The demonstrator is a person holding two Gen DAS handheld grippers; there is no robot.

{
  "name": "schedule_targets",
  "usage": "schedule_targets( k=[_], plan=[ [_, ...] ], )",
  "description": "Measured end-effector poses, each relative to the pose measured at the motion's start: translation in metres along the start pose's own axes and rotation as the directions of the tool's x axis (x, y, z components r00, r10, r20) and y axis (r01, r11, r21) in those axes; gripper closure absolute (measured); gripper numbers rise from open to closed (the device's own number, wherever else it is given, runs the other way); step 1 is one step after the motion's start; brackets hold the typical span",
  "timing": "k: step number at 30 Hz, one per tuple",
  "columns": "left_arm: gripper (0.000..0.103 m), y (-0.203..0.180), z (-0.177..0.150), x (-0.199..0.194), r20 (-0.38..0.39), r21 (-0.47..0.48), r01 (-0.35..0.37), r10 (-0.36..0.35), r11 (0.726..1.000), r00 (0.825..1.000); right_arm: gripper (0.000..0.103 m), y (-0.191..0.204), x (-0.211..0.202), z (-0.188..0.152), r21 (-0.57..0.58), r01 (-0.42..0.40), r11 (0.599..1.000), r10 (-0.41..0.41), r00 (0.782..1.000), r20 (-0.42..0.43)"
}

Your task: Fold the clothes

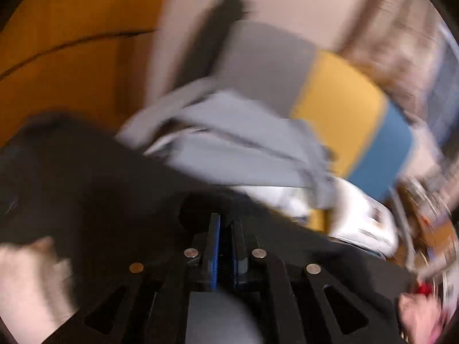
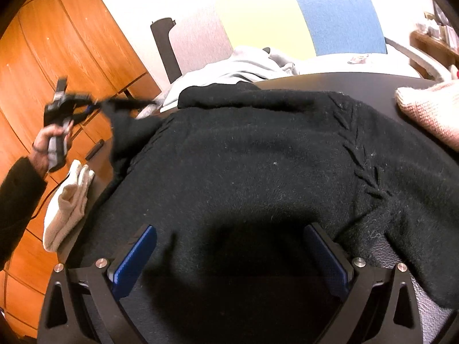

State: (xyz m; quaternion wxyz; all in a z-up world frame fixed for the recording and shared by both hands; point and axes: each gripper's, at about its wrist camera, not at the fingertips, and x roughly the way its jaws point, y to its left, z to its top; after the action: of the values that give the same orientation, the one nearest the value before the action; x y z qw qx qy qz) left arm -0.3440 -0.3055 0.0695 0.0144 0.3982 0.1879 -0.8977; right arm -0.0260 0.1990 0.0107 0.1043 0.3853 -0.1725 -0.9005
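Jaws: right gripper (image 2: 229,261) wide over sweater (image 2: 258,166) | left gripper (image 2: 94,106) pinching its sleeve (image 2: 126,126), raised off table's (image 2: 330,78) left edge | sleeve's length runs toward me | left nearer.

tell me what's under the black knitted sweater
The black knitted sweater lies on a dark tabletop, bare along the far edge. A grey textured surface peeks out near the right gripper. Everything else beneath is covered.
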Motion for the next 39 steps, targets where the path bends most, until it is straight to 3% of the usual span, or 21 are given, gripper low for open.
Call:
schedule_targets(
  k=[4,6,9,11,13,16,19,22,26,27,28,29,31,34,36,39],
  plan=[
    [0.078,0.062,0.003,-0.030,0.078,-0.225,-0.108,0.128,0.968,0.989,0.000,0.006,0.005,0.001,-0.028,0.038,0.999,-0.039,0.999,-0.018],
    [0.077,0.063,-0.002,-0.047,0.139,-0.239,-0.103,0.138,0.966,0.981,0.000,0.011,0.006,0.003,-0.054,0.067,0.996,-0.069,0.997,-0.043],
    [0.076,0.033,-0.013,-0.074,0.235,-0.173,-0.040,0.081,0.984,0.969,0.003,0.023,0.009,0.016,-0.125,0.096,0.988,-0.110,0.988,-0.108],
    [0.075,0.006,-0.020,-0.086,0.226,-0.085,0.053,-0.033,0.995,0.974,0.016,0.034,0.003,0.040,-0.164,0.088,0.983,-0.097,0.994,-0.046],
    [0.074,-0.030,-0.027,-0.090,0.169,0.026,0.143,-0.146,0.989,0.975,0.016,0.045,0.004,0.069,-0.216,0.092,0.972,-0.092,0.996,0.011],
    [0.073,-0.097,-0.053,-0.057,0.003,0.210,0.280,-0.287,0.937,0.958,0.015,0.058,0.025,0.111,-0.283,0.107,0.953,-0.095,0.994,0.056],
    [0.073,-0.140,-0.084,-0.023,-0.124,0.346,0.310,-0.284,0.886,0.951,0.016,0.062,0.066,0.145,-0.300,0.091,0.950,-0.093,0.996,0.008],
    [0.073,-0.162,-0.119,0.001,-0.183,0.438,0.297,-0.239,0.848,0.954,0.023,0.066,0.107,0.179,-0.316,0.073,0.946,-0.090,0.995,-0.040],
    [0.071,-0.149,-0.139,0.034,-0.246,0.453,0.271,-0.173,0.849,0.954,0.027,0.072,0.161,0.221,-0.342,0.051,0.938,-0.093,0.990,-0.110],
    [0.070,-0.143,-0.141,0.034,-0.235,0.455,0.279,-0.188,0.845,0.954,0.029,0.074,0.175,0.220,-0.364,0.051,0.930,-0.112,0.982,-0.150],
    [0.070,-0.138,-0.143,0.033,-0.221,0.457,0.289,-0.208,0.841,0.953,0.048,0.075,0.187,0.218,-0.387,0.055,0.921,-0.134,0.975,-0.179],
    [0.070,-0.134,-0.142,0.033,-0.221,0.449,0.295,-0.215,0.843,0.951,0.082,0.076,0.191,0.214,-0.409,0.074,0.910,-0.161,0.970,-0.181],
    [0.070,-0.127,-0.140,0.033,-0.228,0.429,0.306,-0.226,0.850,0.947,0.085,0.076,0.196,0.209,-0.442,0.112,0.890,-0.206,0.964,-0.171],
    [0.070,-0.120,-0.135,0.033,-0.229,0.417,0.303,-0.224,0.857,0.947,0.100,0.064,0.169,0.224,-0.382,0.174,0.908,-0.205,0.978,-0.044],
    [0.070,-0.119,-0.137,0.031,-0.218,0.425,0.282,-0.206,0.860,0.954,0.100,0.035,0.148,0.246,-0.279,0.266,0.923,-0.259,0.964,0.061],
    [0.070,-0.121,-0.141,0.026,-0.201,0.448,0.227,-0.150,0.865,0.968,0.097,-0.024,0.123,0.269,-0.099,0.462,0.881,-0.444,0.881,0.163]
  ],
)
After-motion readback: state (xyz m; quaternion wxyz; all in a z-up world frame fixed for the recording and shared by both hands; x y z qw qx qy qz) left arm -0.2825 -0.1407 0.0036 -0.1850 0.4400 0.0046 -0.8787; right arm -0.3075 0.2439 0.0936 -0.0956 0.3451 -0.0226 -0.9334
